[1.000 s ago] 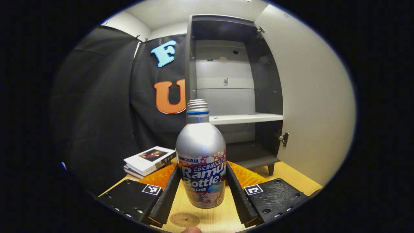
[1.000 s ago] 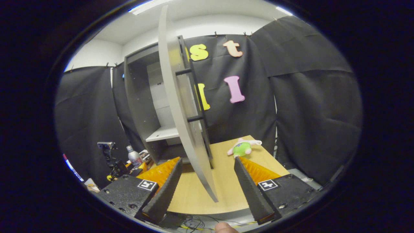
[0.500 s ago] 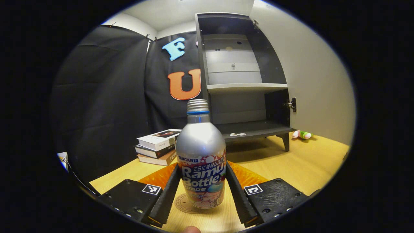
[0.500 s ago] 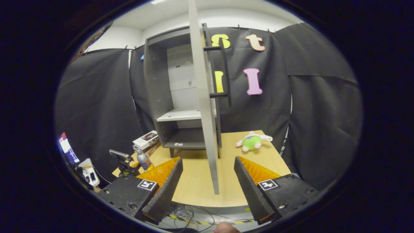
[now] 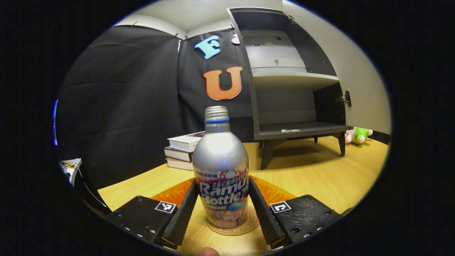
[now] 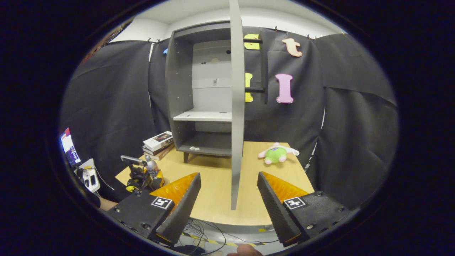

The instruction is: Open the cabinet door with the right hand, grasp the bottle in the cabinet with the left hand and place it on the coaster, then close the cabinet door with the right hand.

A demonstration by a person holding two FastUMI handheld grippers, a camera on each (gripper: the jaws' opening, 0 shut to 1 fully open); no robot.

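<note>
While the aluminium soda bottle (image 5: 220,170) is standing upright over the round coaster (image 5: 249,222), the left tool (image 5: 220,209) is clamping its label on both sides, so a jerky or lopsided release is risking tipping this tall, narrow bottle or dragging it off the coaster onto the wooden counter (image 5: 320,174). Further out, the right tool (image 6: 227,206) is hanging with its fingers spread, empty, facing the cabinet door's (image 6: 236,106) edge; a hasty swing shut is likely shaking the cabinet (image 6: 185,89).
</note>
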